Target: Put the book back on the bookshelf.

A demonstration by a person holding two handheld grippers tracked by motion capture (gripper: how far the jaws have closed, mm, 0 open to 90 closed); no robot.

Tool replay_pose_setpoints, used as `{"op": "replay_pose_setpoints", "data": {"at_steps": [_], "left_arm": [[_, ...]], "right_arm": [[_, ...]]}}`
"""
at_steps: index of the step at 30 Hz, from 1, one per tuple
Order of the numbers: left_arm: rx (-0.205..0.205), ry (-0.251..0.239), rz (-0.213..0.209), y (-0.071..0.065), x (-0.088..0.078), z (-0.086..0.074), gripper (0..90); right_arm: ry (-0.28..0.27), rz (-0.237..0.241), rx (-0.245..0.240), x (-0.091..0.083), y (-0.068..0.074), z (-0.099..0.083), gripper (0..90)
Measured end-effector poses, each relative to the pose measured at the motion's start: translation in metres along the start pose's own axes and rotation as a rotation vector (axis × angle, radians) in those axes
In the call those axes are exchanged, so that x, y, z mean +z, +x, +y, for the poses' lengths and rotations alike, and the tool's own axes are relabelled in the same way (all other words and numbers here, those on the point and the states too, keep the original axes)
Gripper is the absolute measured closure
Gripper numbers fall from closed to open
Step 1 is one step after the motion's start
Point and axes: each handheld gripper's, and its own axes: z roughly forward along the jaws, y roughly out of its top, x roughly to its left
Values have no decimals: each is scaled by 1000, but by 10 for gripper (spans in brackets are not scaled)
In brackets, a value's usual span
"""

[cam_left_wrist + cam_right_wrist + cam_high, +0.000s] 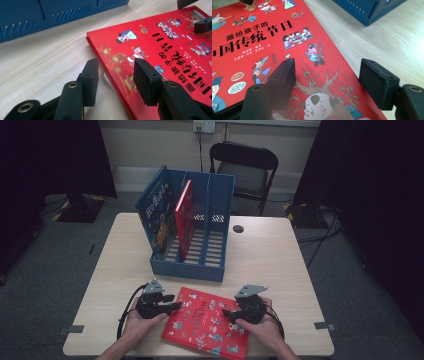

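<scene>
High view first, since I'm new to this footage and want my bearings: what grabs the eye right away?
The bright red picture book lies flat at the table's near edge, with the left gripper at its left side and the right gripper at its right, both open astride its edges. Behind it stands a blue file rack holding a blue book and a red book upright.
</scene>
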Motion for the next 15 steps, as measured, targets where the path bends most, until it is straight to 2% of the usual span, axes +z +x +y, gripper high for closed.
{"op": "replay_pose_setpoints", "data": {"at_steps": [4,8,11,15], "left_arm": [[7,11,-14,-3,-2,-1,567],[15,20,-47,-5,1,1,628],[42,26,-35,-9,4,4,622],[56,32,-33,-11,9,8,619]], "right_arm": [[6,1,1,-6,3,-5,313],[8,2,1,-11,5,-10,325],[13,5,2,-15,8,-13,330],[14,17,7,-19,9,-17,337]]}}
